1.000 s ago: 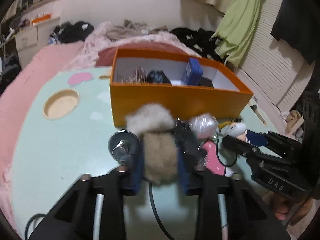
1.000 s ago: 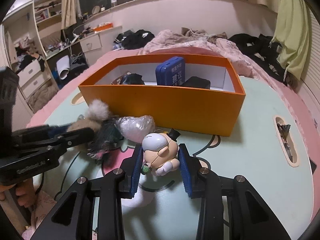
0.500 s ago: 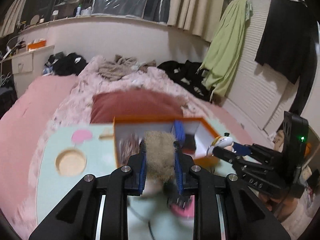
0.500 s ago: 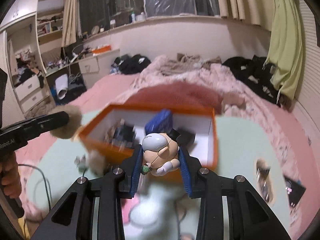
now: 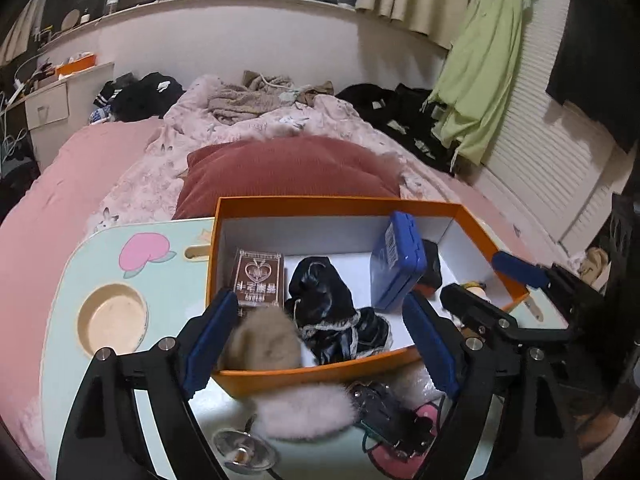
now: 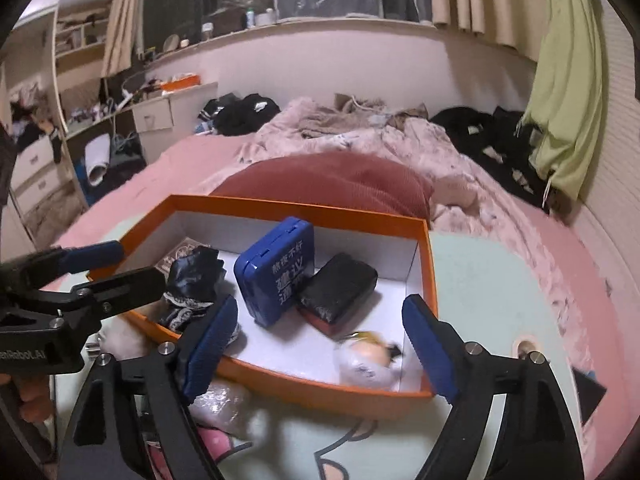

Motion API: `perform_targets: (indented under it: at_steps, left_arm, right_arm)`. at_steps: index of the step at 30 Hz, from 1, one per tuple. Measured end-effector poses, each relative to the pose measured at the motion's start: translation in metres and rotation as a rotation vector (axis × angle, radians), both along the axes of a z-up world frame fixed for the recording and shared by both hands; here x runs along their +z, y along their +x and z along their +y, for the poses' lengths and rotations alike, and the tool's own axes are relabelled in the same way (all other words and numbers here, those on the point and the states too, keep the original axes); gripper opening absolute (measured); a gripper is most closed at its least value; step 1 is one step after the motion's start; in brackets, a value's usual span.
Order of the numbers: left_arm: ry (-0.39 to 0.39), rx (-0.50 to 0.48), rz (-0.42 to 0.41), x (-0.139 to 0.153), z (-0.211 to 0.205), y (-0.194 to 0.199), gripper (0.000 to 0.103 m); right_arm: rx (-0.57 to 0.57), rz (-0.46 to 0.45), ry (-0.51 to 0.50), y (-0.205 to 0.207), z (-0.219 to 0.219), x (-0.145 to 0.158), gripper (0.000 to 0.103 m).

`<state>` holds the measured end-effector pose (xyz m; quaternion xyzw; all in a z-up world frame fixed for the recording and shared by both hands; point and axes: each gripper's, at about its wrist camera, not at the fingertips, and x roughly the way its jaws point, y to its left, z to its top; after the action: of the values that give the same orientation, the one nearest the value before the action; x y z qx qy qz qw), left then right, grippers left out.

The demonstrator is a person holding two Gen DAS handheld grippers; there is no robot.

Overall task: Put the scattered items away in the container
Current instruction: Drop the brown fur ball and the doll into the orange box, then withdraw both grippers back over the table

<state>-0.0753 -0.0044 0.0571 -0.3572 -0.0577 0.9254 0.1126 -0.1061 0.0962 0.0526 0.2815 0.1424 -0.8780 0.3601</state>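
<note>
The orange box point(image 5: 320, 376) stands on the pale green table point(image 5: 160, 280). My left gripper point(image 5: 320, 344) is open above its near left corner, where a tan fur pompom point(image 5: 262, 346) lies inside. My right gripper point(image 6: 320, 344) is open above the box's point(image 6: 340, 396) near right corner, where a small figurine point(image 6: 366, 356) lies blurred inside. The box also holds a blue tin point(image 6: 276, 272), a black case point(image 6: 340, 288), black lace cloth point(image 5: 328, 312) and a brown card box point(image 5: 258, 280).
On the table in front of the box lie a pink fluffy ball point(image 5: 304, 408), a black trinket point(image 5: 384, 412), a metal round piece point(image 5: 244, 448) and a plastic-wrapped lump point(image 6: 224, 400). A round recess point(image 5: 112, 320) is at the left. The bed lies behind.
Both grippers rose from the table, moved over the box and opened. The pompom and the figurine left the jaws and now lie inside the box.
</note>
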Motion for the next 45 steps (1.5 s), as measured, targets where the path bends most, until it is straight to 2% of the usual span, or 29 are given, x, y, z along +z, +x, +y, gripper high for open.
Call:
perform_targets:
  at_steps: [4, 5, 8, 9, 11, 13, 15, 20, 22, 23, 24, 25, 29, 37, 42, 43, 45]
  left_arm:
    - [-0.047, -0.002, 0.021, -0.002, 0.006, 0.004, 0.084]
    - [-0.033, -0.002, 0.021, 0.000, 0.004, 0.005, 0.084]
    - [0.081, 0.004, 0.001, 0.010, -0.011, 0.013, 0.084]
    - [0.112, 0.005, 0.020, 0.019, -0.016, 0.024, 0.084]
    - [0.117, 0.000, 0.067, 0.031, -0.021, 0.044, 0.084]
    - [0.078, -0.002, 0.086, 0.038, -0.022, 0.066, 0.084]
    - [0.029, -0.010, 0.055, 0.031, -0.021, 0.084, 0.084]
    - [-0.023, 0.009, -0.081, -0.019, -0.017, 0.104, 0.084]
    - [-0.049, 0.018, -0.129, -0.040, -0.013, 0.105, 0.084]
    - [-0.075, 0.026, -0.137, -0.048, -0.012, 0.107, 0.085]
    - [-0.117, 0.035, -0.114, -0.049, -0.008, 0.110, 0.085]
    - [-0.146, 0.034, -0.109, -0.050, -0.004, 0.110, 0.085]
    - [-0.170, -0.008, -0.132, -0.054, 0.005, 0.106, 0.103]
    - [-0.159, 0.004, -0.122, -0.053, 0.005, 0.107, 0.103]
    - [-0.062, 0.009, -0.114, -0.049, -0.010, 0.108, 0.102]
    - [-0.031, 0.014, -0.118, -0.048, -0.016, 0.107, 0.100]
    - [-0.004, 0.027, -0.111, -0.042, -0.024, 0.103, 0.090]
  right_arm:
    - [0.003, 0.010, -0.009, 0.000, 0.001, -0.002, 0.085]
    - [0.006, 0.000, -0.004, 0.000, 0.002, -0.001, 0.085]
    - [0.010, -0.034, -0.019, 0.007, 0.011, 0.009, 0.085]
    - [0.016, -0.035, -0.039, 0.012, 0.016, 0.014, 0.085]
    - [0.026, -0.027, -0.066, 0.025, 0.028, 0.022, 0.086]
    - [0.030, -0.034, -0.049, 0.036, 0.037, 0.021, 0.089]
    - [0.046, -0.071, -0.001, 0.048, 0.043, 0.010, 0.089]
    - [0.059, -0.182, 0.087, 0.066, 0.048, -0.027, 0.089]
    - [0.059, -0.187, 0.149, 0.067, 0.045, -0.041, 0.089]
    - [0.052, -0.155, 0.189, 0.070, 0.042, -0.047, 0.090]
    - [0.051, -0.135, 0.207, 0.072, 0.041, -0.049, 0.095]
    - [0.063, -0.151, 0.200, 0.072, 0.040, -0.051, 0.100]
    - [0.061, -0.151, 0.196, 0.072, 0.042, -0.052, 0.102]
    - [0.059, -0.151, 0.191, 0.072, 0.044, -0.052, 0.102]
    - [0.059, -0.151, 0.191, 0.072, 0.043, -0.052, 0.102]
    - [0.058, -0.151, 0.191, 0.072, 0.043, -0.052, 0.102]
    - [0.059, -0.151, 0.190, 0.072, 0.042, -0.052, 0.102]
